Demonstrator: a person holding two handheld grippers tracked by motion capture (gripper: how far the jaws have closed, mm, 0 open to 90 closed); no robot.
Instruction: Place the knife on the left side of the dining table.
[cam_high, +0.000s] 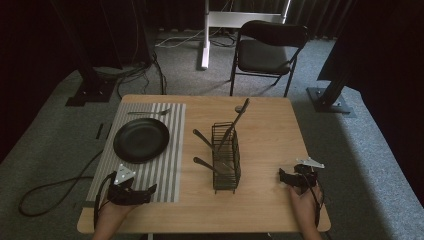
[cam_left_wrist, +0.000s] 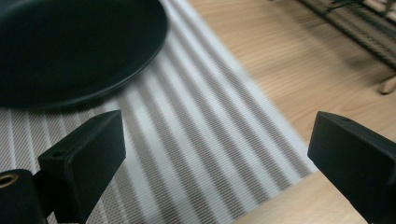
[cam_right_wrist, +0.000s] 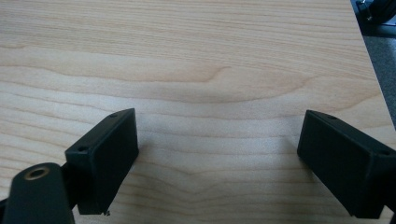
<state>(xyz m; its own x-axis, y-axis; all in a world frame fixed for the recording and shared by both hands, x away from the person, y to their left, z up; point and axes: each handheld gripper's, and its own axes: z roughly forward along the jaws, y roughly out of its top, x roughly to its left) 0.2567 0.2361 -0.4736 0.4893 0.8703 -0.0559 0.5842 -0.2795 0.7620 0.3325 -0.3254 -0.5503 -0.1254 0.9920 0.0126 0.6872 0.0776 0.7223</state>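
A black plate (cam_high: 141, 139) lies on a grey striped placemat (cam_high: 170, 150) at the table's left; a fork (cam_high: 149, 113) lies on the mat beyond it. A black wire caddy (cam_high: 226, 156) stands mid-table with several dark utensils (cam_high: 233, 122) sticking out of it. My left gripper (cam_high: 150, 190) rests low over the mat's near right corner, jaws wide open and empty; its own view has the left gripper (cam_left_wrist: 215, 154) over the placemat (cam_left_wrist: 201, 140), plate (cam_left_wrist: 70, 46) ahead. My right gripper (cam_high: 281, 176) sits near the table's right front, open; in its own view the right gripper (cam_right_wrist: 217, 154) frames bare wood.
The wooden table (cam_high: 265, 130) has bare surface right of the caddy. A black folding chair (cam_high: 267, 47) stands on the carpet beyond the far edge. Cables (cam_high: 55, 187) trail on the floor at left. The caddy's mesh (cam_left_wrist: 359, 28) shows ahead-right of the left gripper.
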